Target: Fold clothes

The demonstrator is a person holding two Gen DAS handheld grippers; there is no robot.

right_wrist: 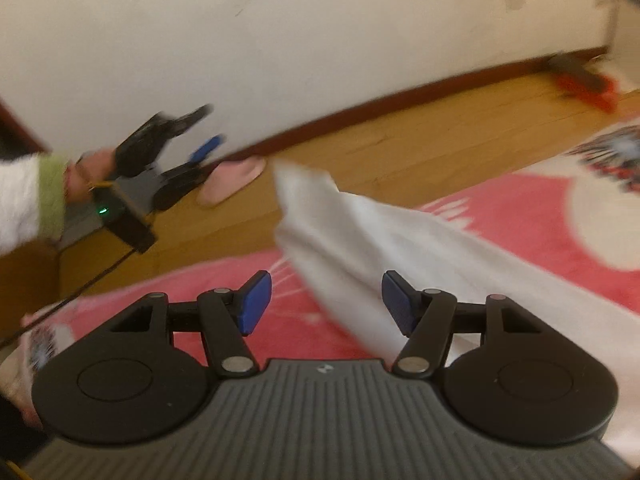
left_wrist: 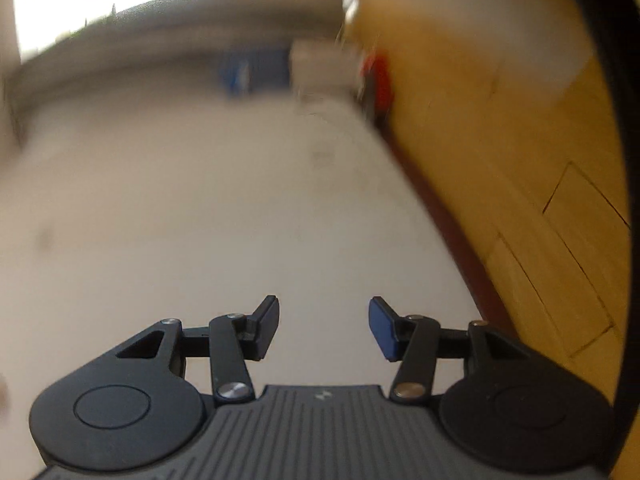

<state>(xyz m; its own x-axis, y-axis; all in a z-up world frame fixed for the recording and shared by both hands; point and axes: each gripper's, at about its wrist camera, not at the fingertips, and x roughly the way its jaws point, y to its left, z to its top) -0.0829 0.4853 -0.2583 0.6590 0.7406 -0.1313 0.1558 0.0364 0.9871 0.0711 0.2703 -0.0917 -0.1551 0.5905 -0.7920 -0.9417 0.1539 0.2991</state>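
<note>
A white cloth (right_wrist: 384, 240) lay rumpled across a pink rug (right_wrist: 516, 216), one corner reaching the rug's edge by the wood floor (right_wrist: 400, 148). The right gripper (right_wrist: 326, 304) hung over it, jaws apart and gripping nothing. The left gripper (right_wrist: 200, 136), held off the rug near the wall (right_wrist: 280, 40), was likewise parted and empty.

floor (right_wrist: 420, 148): bare by wall | slipper (right_wrist: 232, 182), red brush (right_wrist: 588, 84): against baseboard
</note>
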